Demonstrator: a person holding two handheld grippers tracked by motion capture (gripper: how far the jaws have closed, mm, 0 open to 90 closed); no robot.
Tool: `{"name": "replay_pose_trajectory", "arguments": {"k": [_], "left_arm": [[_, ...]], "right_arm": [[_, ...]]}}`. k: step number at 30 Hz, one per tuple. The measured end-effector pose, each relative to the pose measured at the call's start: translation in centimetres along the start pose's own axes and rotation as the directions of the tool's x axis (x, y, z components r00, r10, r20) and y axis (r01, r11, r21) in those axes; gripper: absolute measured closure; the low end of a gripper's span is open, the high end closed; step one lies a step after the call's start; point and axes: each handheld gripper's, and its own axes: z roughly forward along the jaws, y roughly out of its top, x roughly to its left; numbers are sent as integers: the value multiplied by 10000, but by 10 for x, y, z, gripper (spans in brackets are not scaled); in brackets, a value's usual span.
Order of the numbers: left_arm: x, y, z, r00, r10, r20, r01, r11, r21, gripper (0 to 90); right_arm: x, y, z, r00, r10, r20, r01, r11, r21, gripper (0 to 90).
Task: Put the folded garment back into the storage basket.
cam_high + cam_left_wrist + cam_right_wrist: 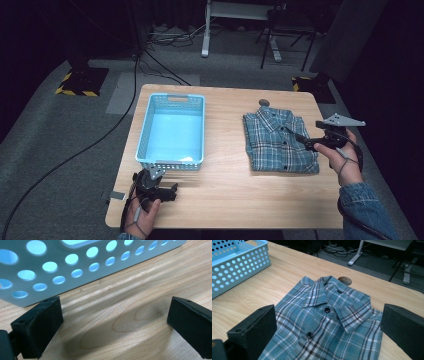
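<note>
A folded blue plaid shirt (pixel 280 141) lies on the right half of the wooden table (pixel 225 170), collar toward the far side. In the right gripper view the shirt (pixel 329 325) sits just ahead of the wide-apart jaws. My right gripper (pixel 301 139) is open, hovering over the shirt's right edge. A light blue perforated basket (pixel 172 131) stands empty on the left half. My left gripper (pixel 172 191) is open, low over the table just in front of the basket's near wall (pixel 75 262), nothing between its jaws.
A round cable hole (pixel 264 102) sits in the table behind the shirt's collar. A small grey tag (pixel 117 196) lies at the table's near left edge. Cables, desk legs and hazard-striped stands occupy the floor beyond the table.
</note>
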Motion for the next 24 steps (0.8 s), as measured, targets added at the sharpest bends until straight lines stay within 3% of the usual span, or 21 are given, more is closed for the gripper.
{"name": "replay_pose_trajectory", "arguments": {"k": [24], "left_arm": [[0,0,0,10000,4,-5,-4,10000,2,1]], "right_arm": [[4,3,32,9997,41,-242,-35,9997,228,4]]}}
